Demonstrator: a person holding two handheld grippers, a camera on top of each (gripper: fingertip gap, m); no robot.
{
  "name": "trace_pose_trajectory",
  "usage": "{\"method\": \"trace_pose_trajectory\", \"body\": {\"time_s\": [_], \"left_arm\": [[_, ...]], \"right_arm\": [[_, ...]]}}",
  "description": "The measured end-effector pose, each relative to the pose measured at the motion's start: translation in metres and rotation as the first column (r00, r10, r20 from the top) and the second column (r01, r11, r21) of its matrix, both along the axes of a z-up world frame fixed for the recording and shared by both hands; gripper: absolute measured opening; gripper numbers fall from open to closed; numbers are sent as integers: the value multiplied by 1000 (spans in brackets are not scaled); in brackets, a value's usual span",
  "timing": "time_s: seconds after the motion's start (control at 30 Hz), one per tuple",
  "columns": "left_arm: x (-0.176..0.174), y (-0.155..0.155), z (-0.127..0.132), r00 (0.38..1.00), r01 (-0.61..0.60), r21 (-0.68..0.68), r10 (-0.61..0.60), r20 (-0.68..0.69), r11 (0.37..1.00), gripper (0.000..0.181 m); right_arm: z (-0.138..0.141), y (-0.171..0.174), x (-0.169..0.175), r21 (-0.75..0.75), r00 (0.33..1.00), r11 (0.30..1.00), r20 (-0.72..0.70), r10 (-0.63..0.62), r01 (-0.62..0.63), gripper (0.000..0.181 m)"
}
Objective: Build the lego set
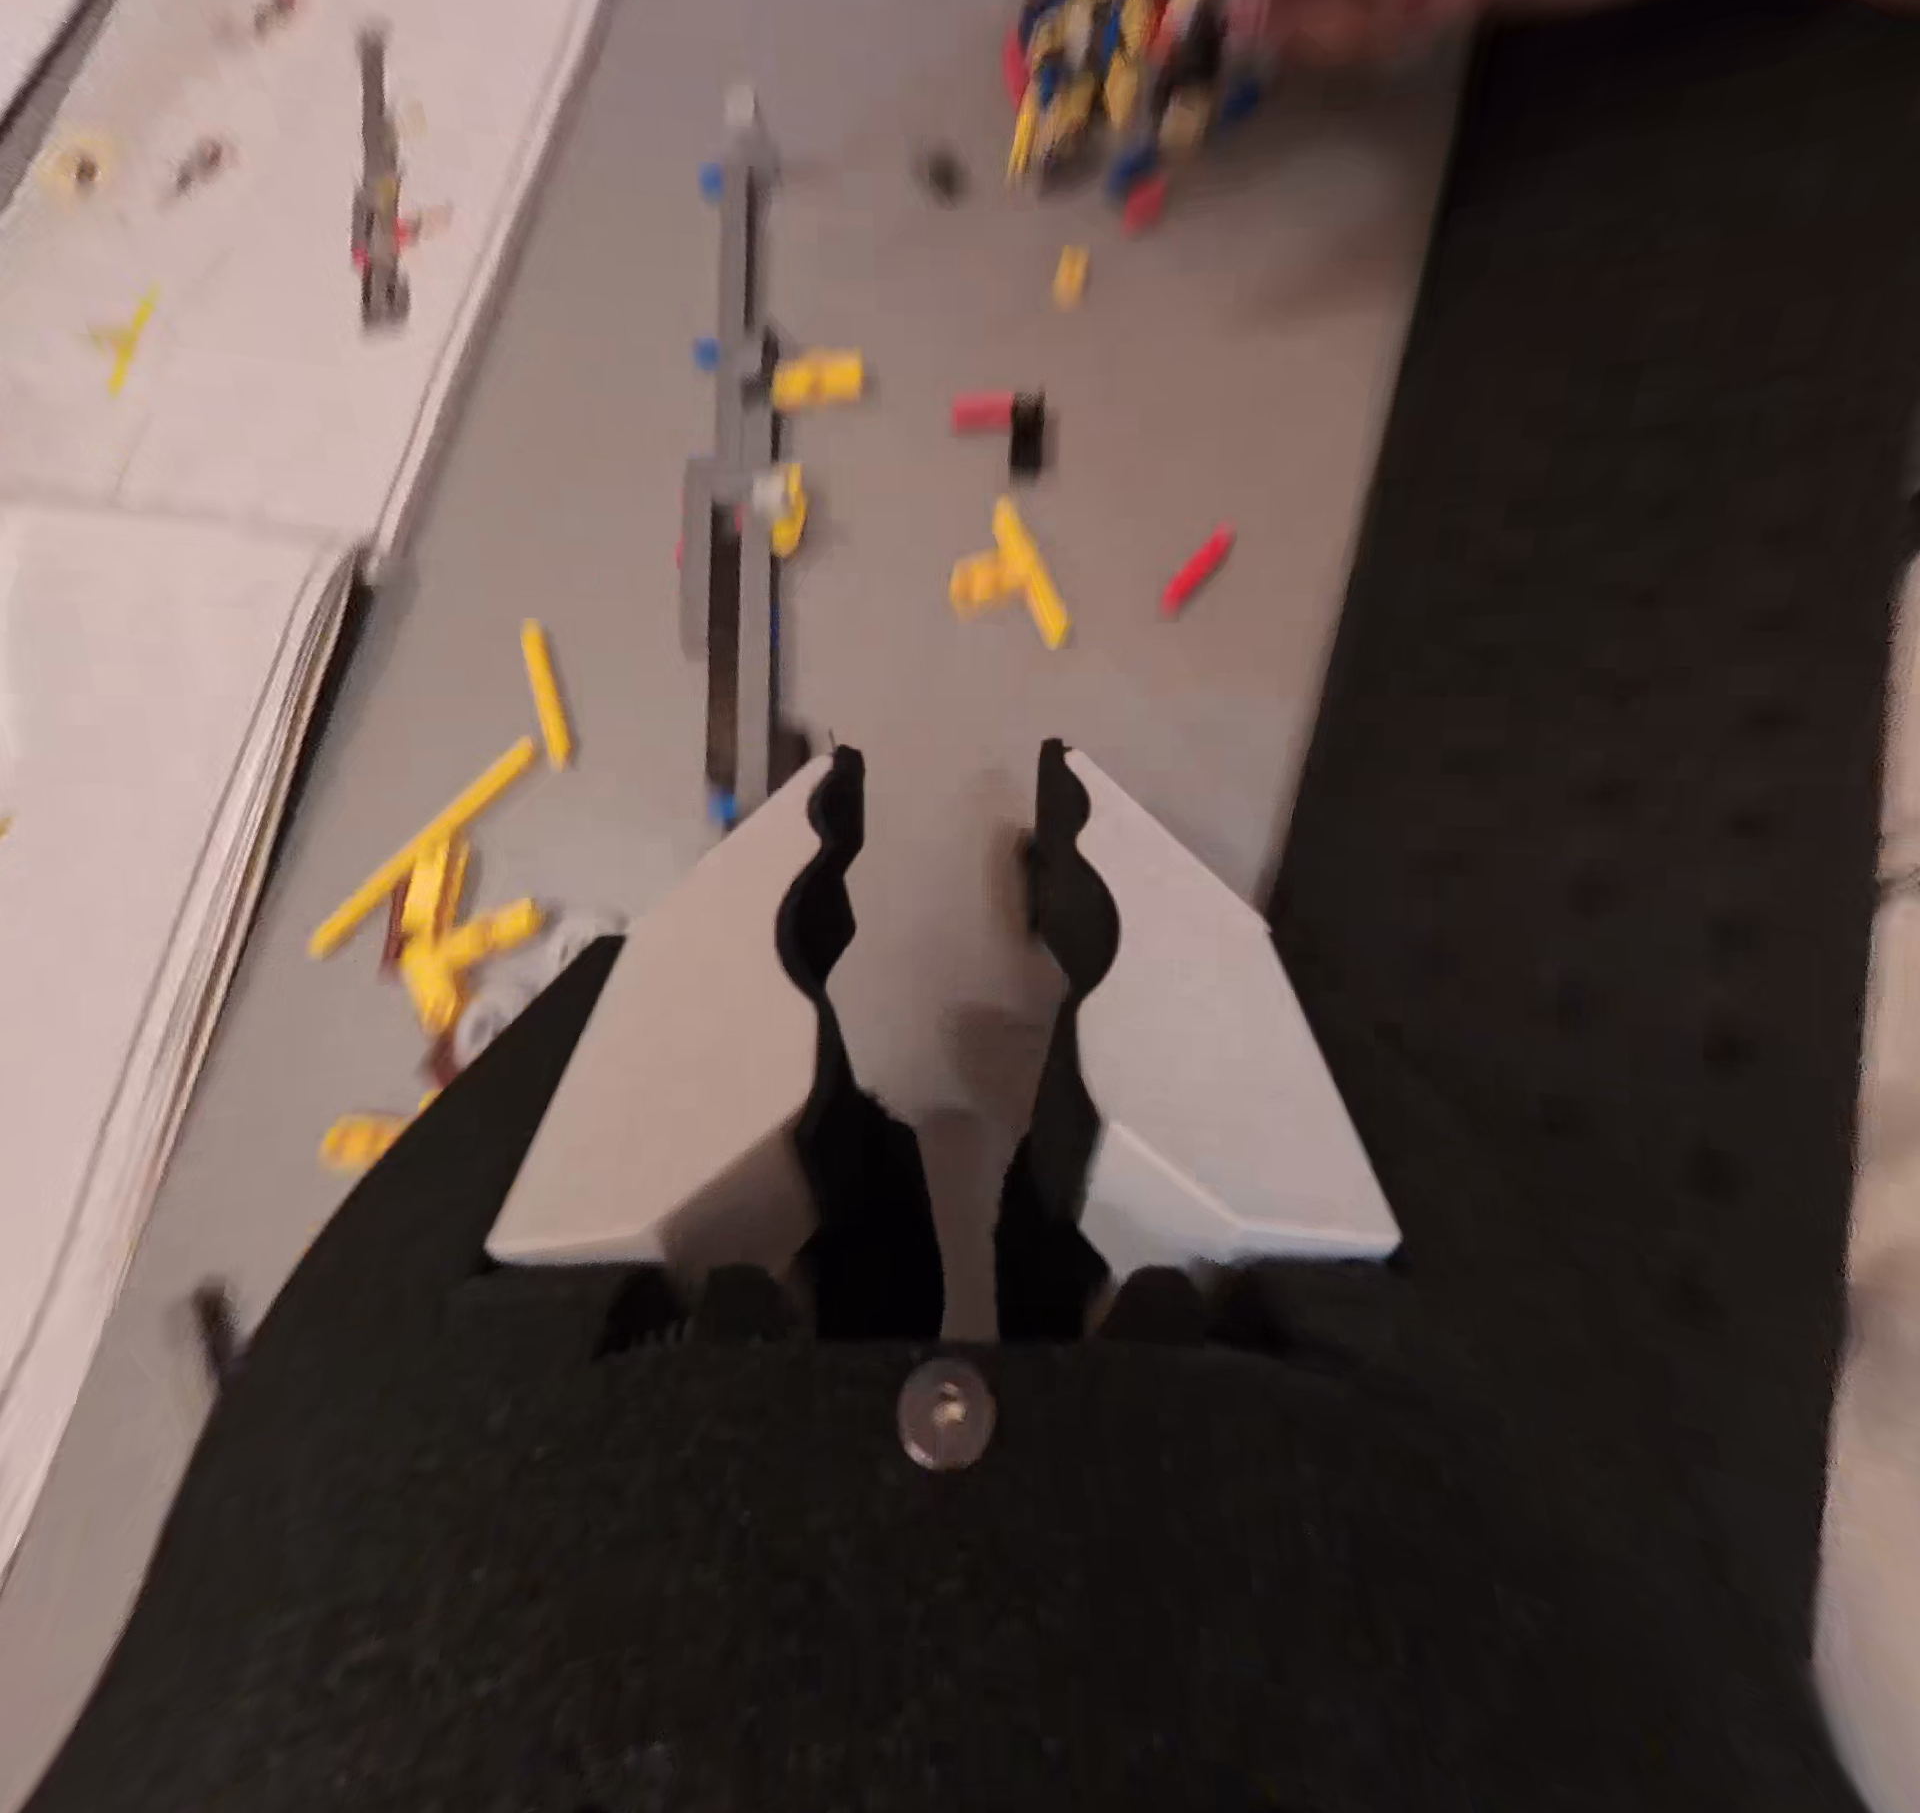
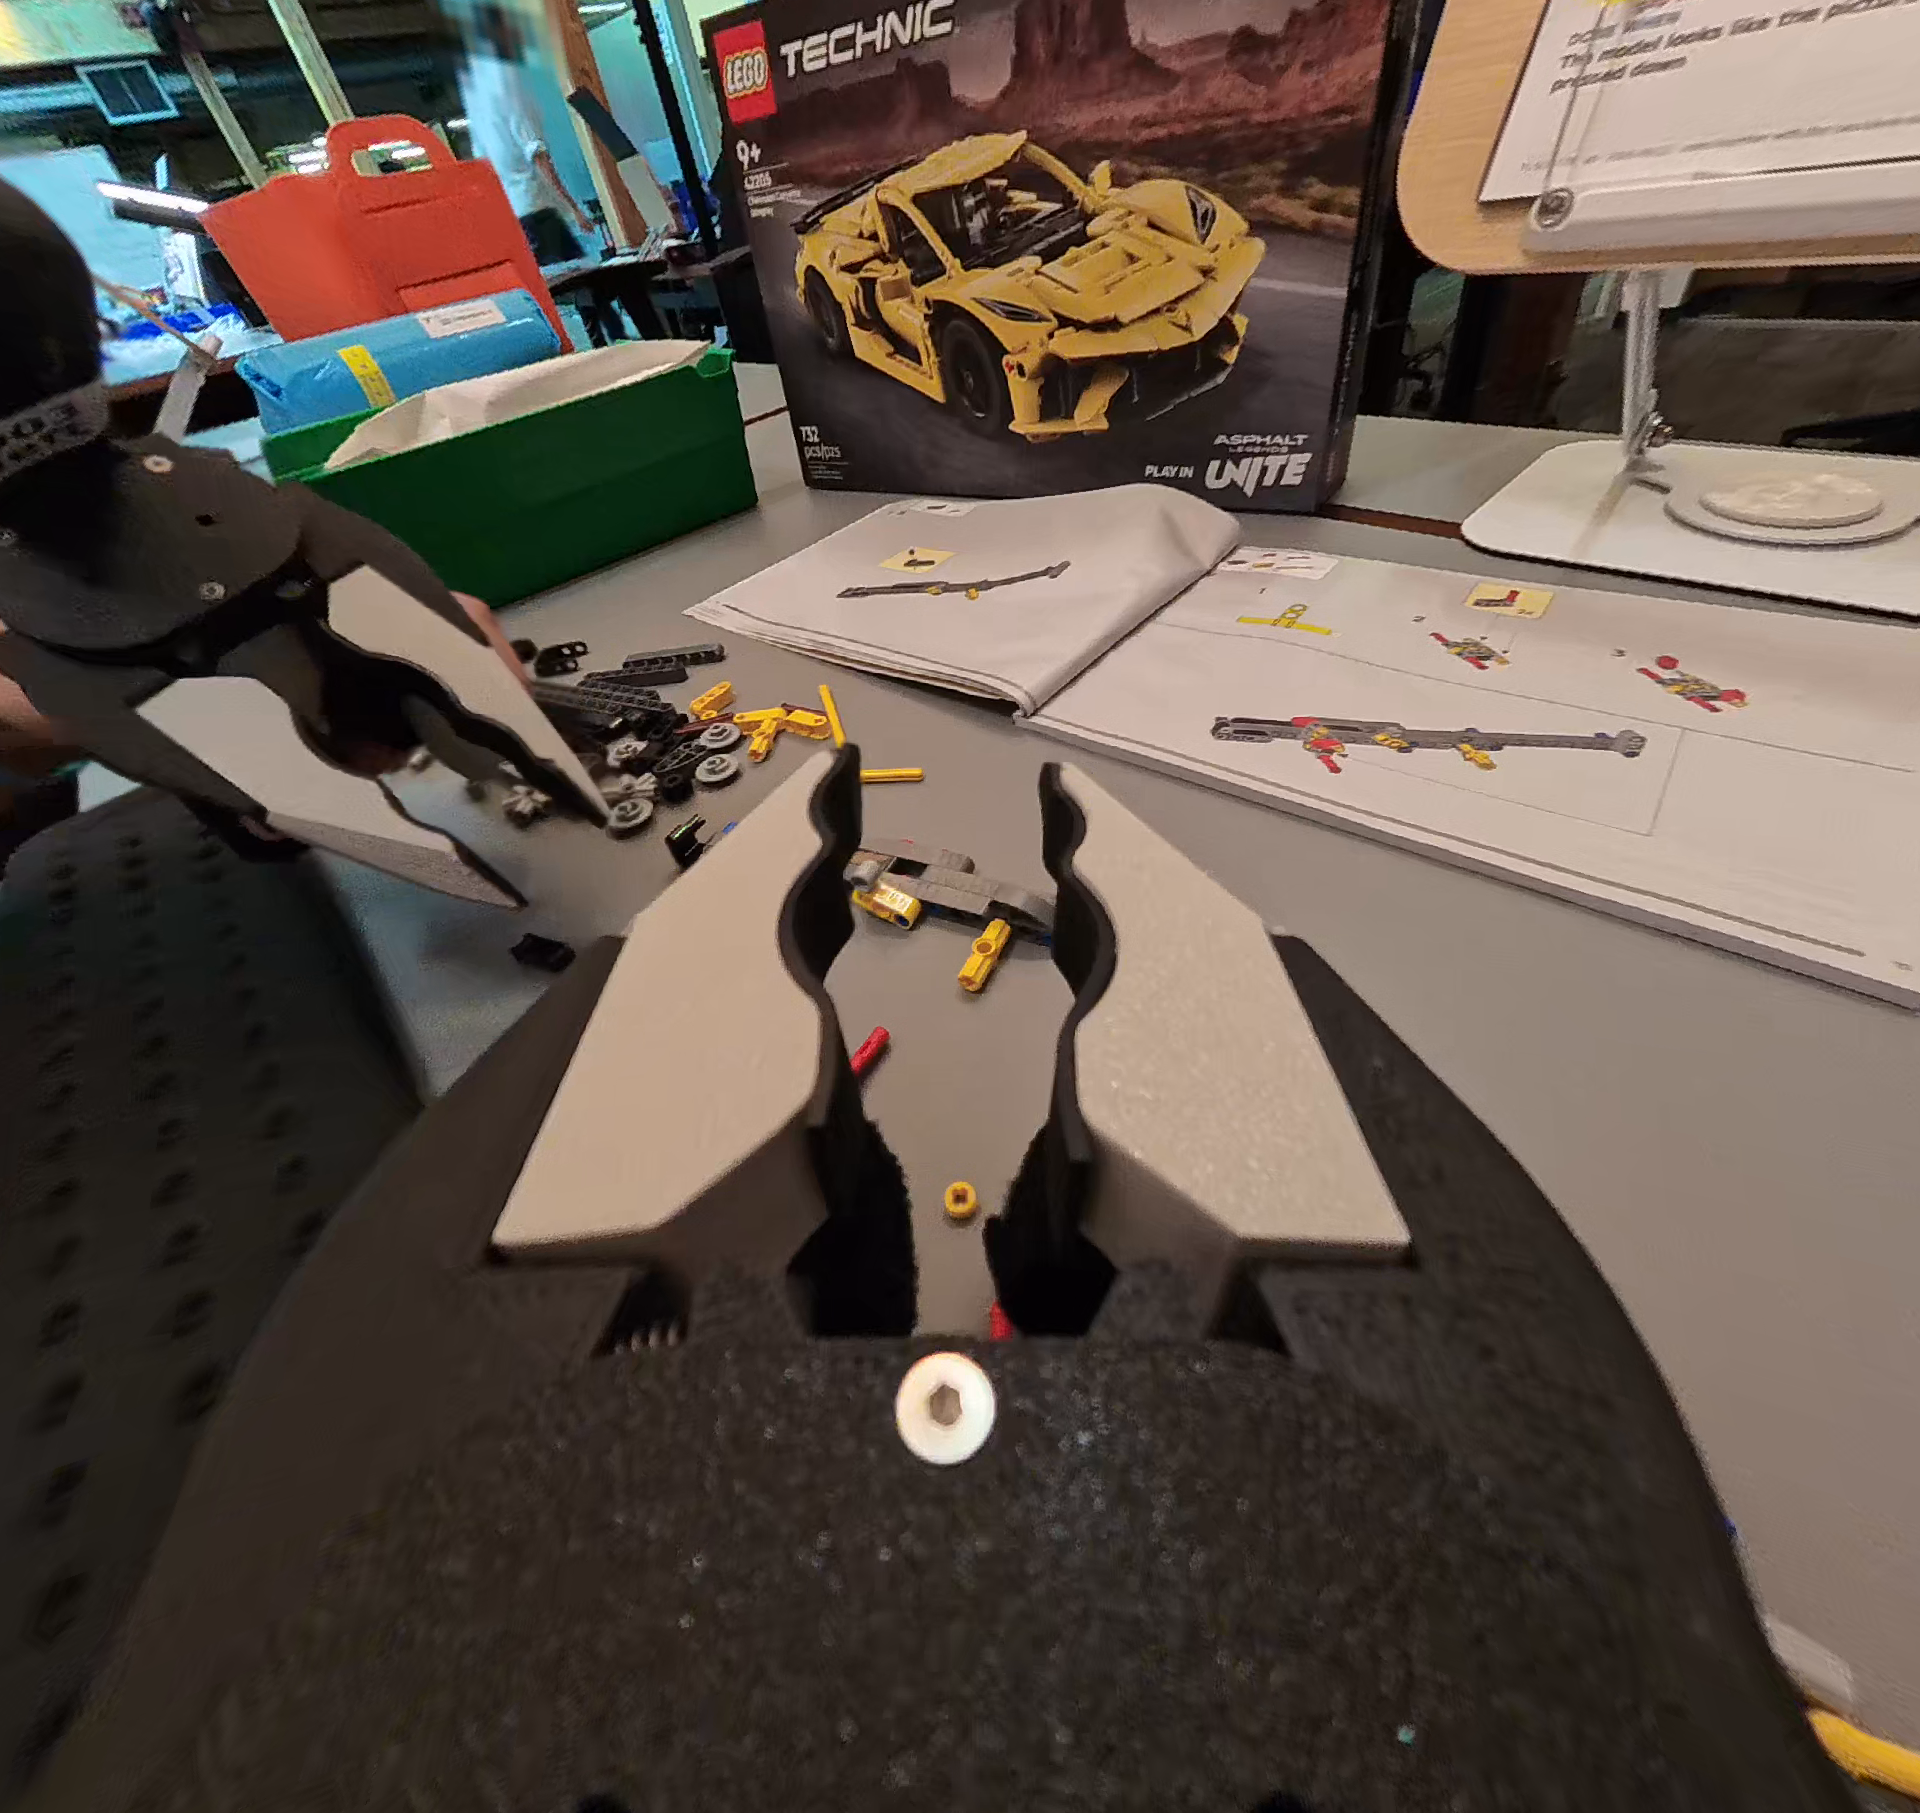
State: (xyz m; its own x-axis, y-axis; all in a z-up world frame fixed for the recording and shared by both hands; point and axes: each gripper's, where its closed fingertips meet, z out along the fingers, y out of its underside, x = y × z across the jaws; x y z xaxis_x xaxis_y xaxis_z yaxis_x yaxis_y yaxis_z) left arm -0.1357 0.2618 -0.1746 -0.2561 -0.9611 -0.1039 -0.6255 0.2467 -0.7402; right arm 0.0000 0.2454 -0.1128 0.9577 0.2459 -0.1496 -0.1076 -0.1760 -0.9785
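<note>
The part-built grey beam assembly (image 1: pixel 738 475) lies on the grey table, ahead and left of my left gripper (image 1: pixel 948 755), which is open and empty in a blurred view. In the right wrist view the assembly's near end (image 2: pixel 956 885) shows between the fingers of my right gripper (image 2: pixel 948 771), open and empty just above the table. A yellow pin (image 2: pixel 982 953), a red pin (image 2: pixel 871 1046) and a yellow bush (image 2: pixel 961 1199) lie below it. The left gripper (image 2: pixel 566 859) hovers open by a pile of loose pieces (image 2: pixel 644 714).
The open instruction booklet (image 2: pixel 1351 724) lies right of the parts, also in the left wrist view (image 1: pixel 260 205). The set's box (image 2: pixel 1049 205), a green bin (image 2: pixel 540 485), an orange bag (image 2: pixel 395 225) and a document stand (image 2: pixel 1662 496) stand behind. A black mat (image 2: pixel 156 1036) borders the table. Left tips to right tips: about 15 cm. My right tips are roughly 10 cm from the red pin (image 2: pixel 871 1046). It turns up in the left wrist view (image 1: pixel 971 405) as well.
</note>
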Motion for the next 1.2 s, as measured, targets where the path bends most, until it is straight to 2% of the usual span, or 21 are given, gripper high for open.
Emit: {"method": "trace_pose_trajectory", "body": {"time_s": [0.03, 0.1, 0.17, 0.23, 0.37, 0.43, 0.5, 0.6, 0.67, 0.73, 0.83, 0.97, 1.07, 1.13, 1.2], "left_arm": [[-14, 6, -11, 999, -13, 58, 15, -46, 998, 35], [-29, 5, -21, 996, -15, 78, 22, -85, 997, 36], [-31, -2, -26, 996, -17, 47, 21, -92, 999, 27], [-32, -3, -33, 993, -8, 68, 16, -114, 998, 27], [-26, -4, -38, 993, -4, 81, 14, -116, 997, 7], [-23, -1, -38, 995, 6, 126, 7, -104, 992, 7], [-17, 0, -29, 999, 29, 204, -23, -35, 978, 7], [-2, -8, 8, 969, 56, 408, -148, 197, 911, 6], [3, -10, 29, 940, 23, 495, -188, 285, 868, 6], [7, -9, 45, 916, -14, 537, -204, 345, 844, 6], [11, -9, 53, 908, -30, 620, -238, 344, 784, 6], [15, -15, 54, 904, -21, 682, -278, 326, 731, 6], [15, -16, 59, 893, -41, 669, -273, 358, 742, 6], [15, -23, 59, 884, -11, 656, -300, 359, 755, 6], [16, -24, 61, 884, -31, 667, -291, 366, 744, 6]], "right_arm": [[-2, 1, -3, -8, 1000, 1000, 10, 11, -11, 34], [-4, 2, -8, -18, 999, 999, 29, 30, -30, 34], [-7, 2, -11, -28, 998, 999, 46, 45, -44, 34], [-7, 2, -13, -27, 997, 999, 59, 47, -45, 34], [-7, 0, -14, -23, 997, 998, 54, 55, -54, 33], [-7, 0, -18, -23, 996, 997, 52, 76, -75, 33], [-5, -3, -31, -16, 989, 990, 39, 141, -140, 31], [-11, -7, -73, -92, 947, 943, -55, 315, -319, 33], [-16, -4, -93, -144, 928, 917, -77, 365, -372, 31], [-14, -4, -110, -157, 892, 881, -157, 425, -447, 30], [-3, -9, -128, -108, 829, 836, -248, 501, -538, 27], [-1, -5, -128, -90, 838, 851, -253, 483, -518, 21], [-1, -5, -124, -89, 829, 851, -298, 473, -518, 9], [0, -4, -122, -81, 834, 857, -295, 467, -509, 14], [-1, -5, -125, -84, 824, 846, -295, 484, -527, 14]]}}
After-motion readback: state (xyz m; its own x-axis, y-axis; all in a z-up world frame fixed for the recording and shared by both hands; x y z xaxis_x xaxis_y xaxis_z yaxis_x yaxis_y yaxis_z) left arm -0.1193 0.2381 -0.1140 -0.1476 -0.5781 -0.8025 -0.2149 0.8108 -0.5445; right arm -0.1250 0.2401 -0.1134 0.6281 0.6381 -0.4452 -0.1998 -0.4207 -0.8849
